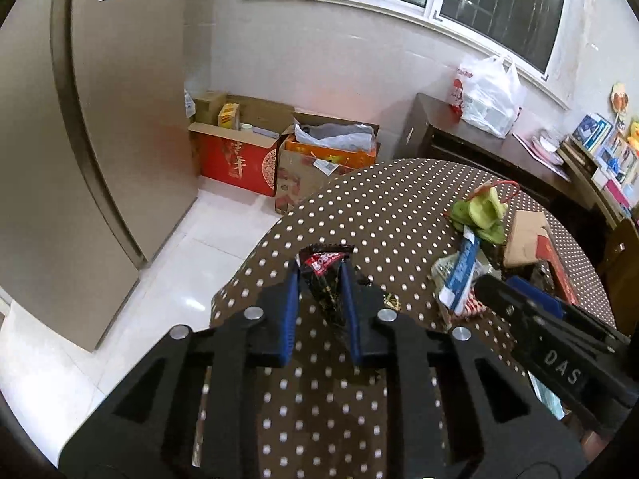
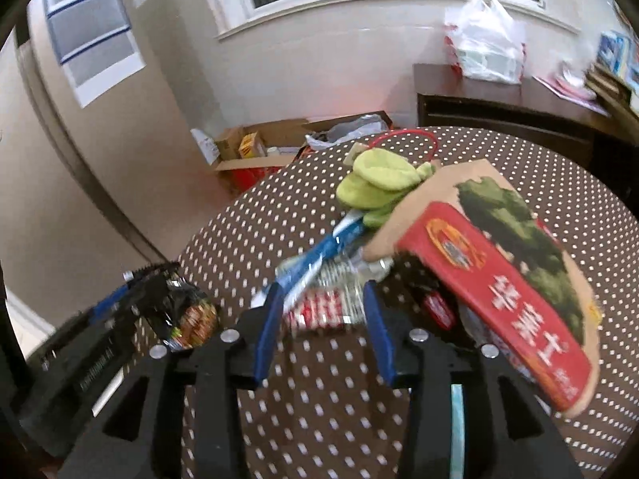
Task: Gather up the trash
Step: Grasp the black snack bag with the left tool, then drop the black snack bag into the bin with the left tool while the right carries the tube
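Both claws angle downward, side by side

The left claw pinches a dark wrapper between its blue fingers; the right claw stands apart, fingers gripping nothing.

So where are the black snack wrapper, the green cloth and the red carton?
black snack wrapper point(image 1: 325, 279), left wrist view, its middle between the blue pads.
green cloth point(image 2: 379, 181), right wrist view, its top fold.
red carton point(image 2: 491, 291), right wrist view, its printed red face.
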Demonstrator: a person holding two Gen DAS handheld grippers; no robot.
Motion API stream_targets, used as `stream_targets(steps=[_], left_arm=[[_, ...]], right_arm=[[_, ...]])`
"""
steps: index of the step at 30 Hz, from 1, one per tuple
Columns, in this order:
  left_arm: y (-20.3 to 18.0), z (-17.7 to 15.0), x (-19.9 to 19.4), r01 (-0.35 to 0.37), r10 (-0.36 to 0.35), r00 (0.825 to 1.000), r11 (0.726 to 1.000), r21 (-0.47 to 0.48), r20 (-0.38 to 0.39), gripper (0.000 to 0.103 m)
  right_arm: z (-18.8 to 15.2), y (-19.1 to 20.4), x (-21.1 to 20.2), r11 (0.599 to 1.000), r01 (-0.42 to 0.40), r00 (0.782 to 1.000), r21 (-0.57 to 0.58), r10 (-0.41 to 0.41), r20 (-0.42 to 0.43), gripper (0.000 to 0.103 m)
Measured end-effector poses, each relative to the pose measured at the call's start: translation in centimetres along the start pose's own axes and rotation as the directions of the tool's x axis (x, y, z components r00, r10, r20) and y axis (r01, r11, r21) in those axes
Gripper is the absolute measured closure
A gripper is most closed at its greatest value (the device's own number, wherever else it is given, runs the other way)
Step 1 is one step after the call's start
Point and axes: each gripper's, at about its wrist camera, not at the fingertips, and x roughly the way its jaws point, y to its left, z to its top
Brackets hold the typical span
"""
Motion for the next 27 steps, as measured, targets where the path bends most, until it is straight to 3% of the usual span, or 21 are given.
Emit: stream_targets(steps=[8, 11, 13, 19, 24, 27], left_arm=[[-0.2, 1.1, 1.1, 0.026, -0.026, 1.0, 1.0, 0.0, -0.014, 0.089], [-0.3, 0.8, 1.0, 0.038, -0.038, 0.999, 0.999, 0.003, -0.012, 0.09], [-0.2, 0.6, 0.7, 0.06, -0.06, 0.998, 0.998, 0.001, -0.008, 0.09], [0.5, -0.5, -2.5, 0.128, -0.128, 0.991, 0.992, 0.0, 0.043, 0.091], [1.8, -2.4, -7.0, 0.194, -0.191, 0.978, 0.981, -0.02, 0.078, 0.091], [3.0, -4.0, -9.4, 0.192, -0.189, 0.978, 0.981, -0.022, 0.092, 0.091]], right_arm=[[1.7, 2.0, 3.0, 0.996, 0.083, 0.996, -0.01, -0.083, -0.02, 0.063], [1.5, 2.2, 4.0, 0.997, 0.075, 0.996, -0.014, -0.076, -0.038, 0.084], [1.3, 2.9, 3.8, 0.996, 0.08, 0.996, -0.039, -0.081, -0.027, 0.089], [0.5, 3.8, -0.4, 0.993, 0.06, 0.996, -0.1, -0.053, 0.07, 0.091], [-1.5, 4.1, -5.1, 0.991, -0.005, 0.996, -0.135, 0.018, 0.092, 0.091], [-3.7, 5.3, -7.8, 0.983, -0.045, 0.994, -0.178, 0.063, 0.093, 0.091]])
